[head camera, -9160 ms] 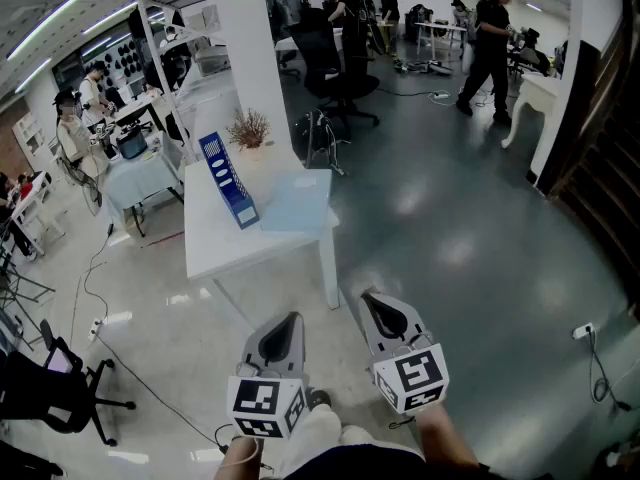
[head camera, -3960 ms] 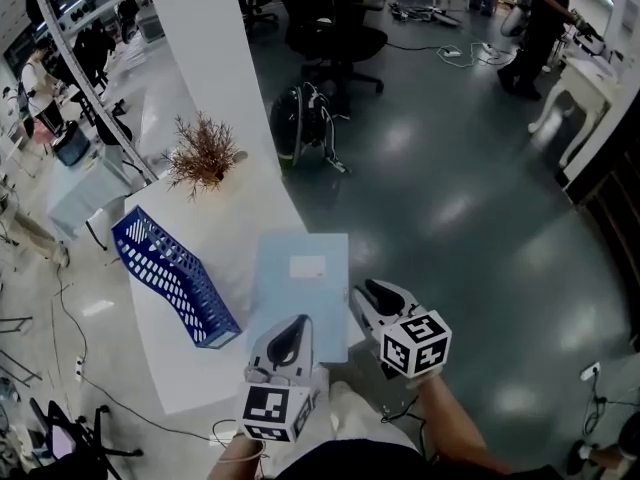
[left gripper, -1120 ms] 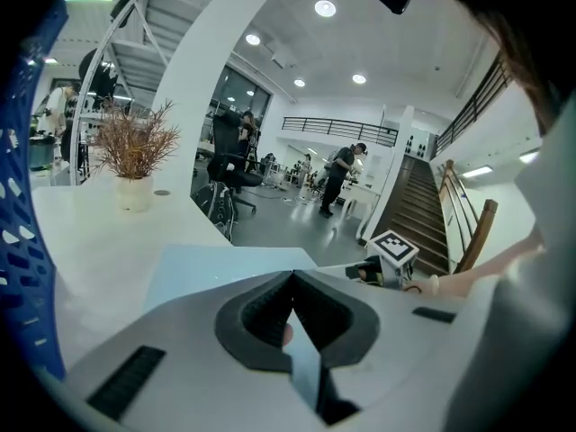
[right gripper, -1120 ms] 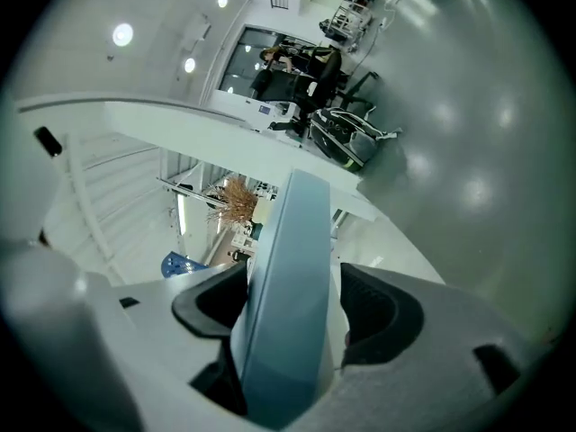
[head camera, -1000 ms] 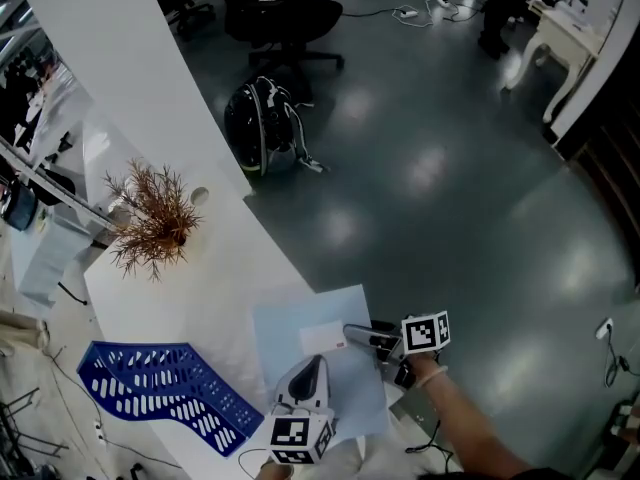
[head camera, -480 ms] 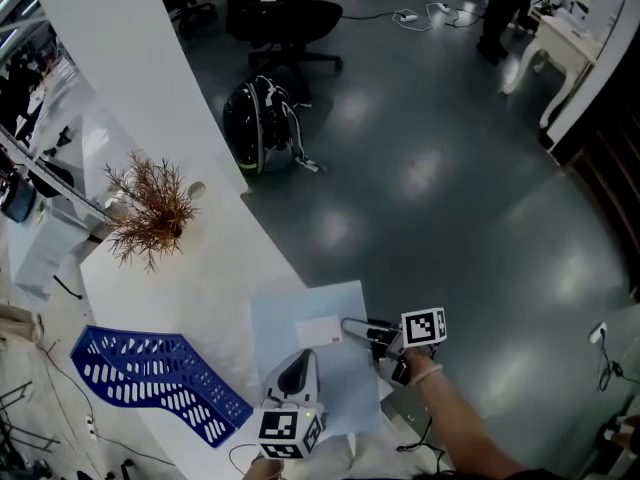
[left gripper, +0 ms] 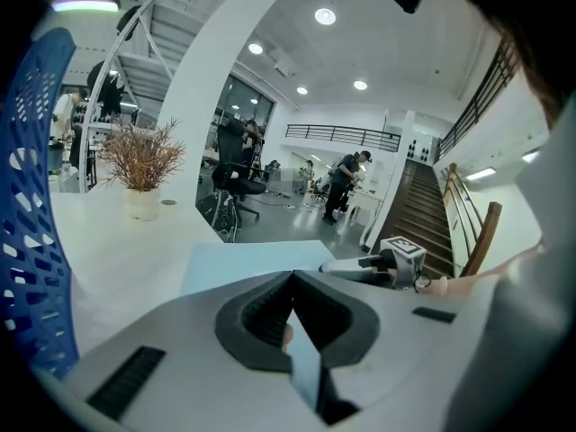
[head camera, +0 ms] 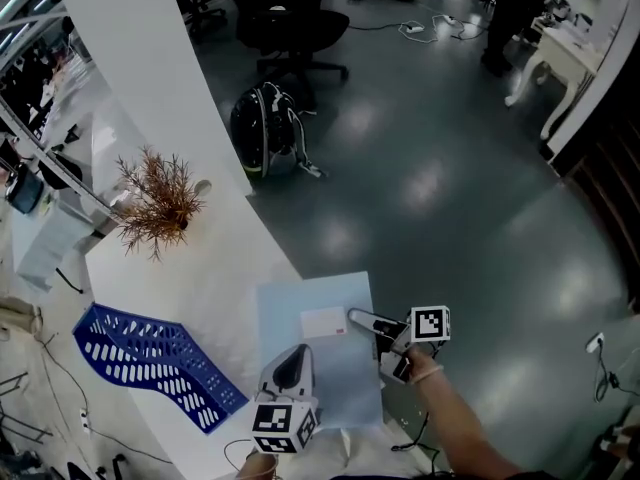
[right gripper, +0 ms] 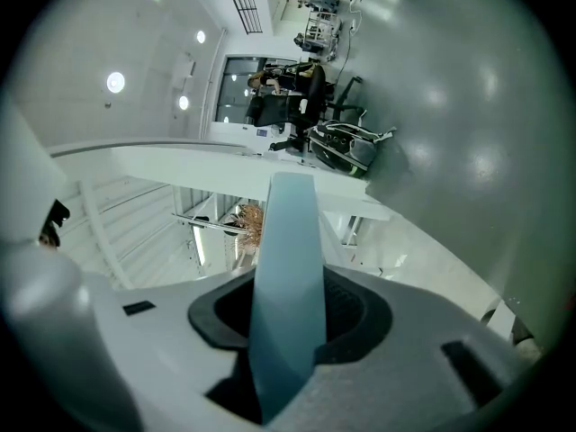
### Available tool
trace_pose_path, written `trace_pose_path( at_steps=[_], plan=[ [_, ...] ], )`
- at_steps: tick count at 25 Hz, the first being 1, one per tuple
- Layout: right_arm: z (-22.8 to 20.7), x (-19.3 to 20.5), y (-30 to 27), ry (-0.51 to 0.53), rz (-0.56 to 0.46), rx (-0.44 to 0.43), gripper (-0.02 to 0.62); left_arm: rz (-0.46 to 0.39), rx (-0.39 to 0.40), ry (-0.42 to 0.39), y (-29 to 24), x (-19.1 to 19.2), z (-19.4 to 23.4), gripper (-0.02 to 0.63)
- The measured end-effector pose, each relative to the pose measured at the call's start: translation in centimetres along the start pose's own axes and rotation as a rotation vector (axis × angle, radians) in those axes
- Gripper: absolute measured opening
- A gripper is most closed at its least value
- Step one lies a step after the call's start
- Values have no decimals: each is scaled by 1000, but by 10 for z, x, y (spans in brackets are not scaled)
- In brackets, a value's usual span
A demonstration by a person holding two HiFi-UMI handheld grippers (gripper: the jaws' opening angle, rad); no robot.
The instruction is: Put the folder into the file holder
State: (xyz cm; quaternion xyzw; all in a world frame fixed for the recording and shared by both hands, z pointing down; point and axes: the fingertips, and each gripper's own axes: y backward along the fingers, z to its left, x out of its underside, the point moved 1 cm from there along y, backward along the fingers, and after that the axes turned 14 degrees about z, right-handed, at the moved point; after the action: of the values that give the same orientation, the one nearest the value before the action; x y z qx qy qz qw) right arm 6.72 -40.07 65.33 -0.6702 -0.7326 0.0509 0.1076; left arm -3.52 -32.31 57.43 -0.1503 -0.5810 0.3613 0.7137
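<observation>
The head view shows the pale blue folder point(head camera: 330, 383) on the white table point(head camera: 210, 268), just right of the blue mesh file holder point(head camera: 150, 360) — label up. Only the right gripper view shows it edge-on, pinched at its edge away from the holder by the right gripper point(head camera: 358, 318), whose jaws have just been closing. The left gripper point(head camera: 293, 360) — jaws together, empty — is over the folder.

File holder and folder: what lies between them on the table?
Only a strip of bare white table, seen in the head view; the file holder and folder are apart.
</observation>
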Motion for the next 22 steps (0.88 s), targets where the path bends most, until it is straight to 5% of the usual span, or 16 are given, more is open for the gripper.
trace_pose_path(
  at_steps=[22],
  plan=[
    [47,18,46,81,-150,-25,146,-76,-54,22,55,3,-21,5]
  ],
)
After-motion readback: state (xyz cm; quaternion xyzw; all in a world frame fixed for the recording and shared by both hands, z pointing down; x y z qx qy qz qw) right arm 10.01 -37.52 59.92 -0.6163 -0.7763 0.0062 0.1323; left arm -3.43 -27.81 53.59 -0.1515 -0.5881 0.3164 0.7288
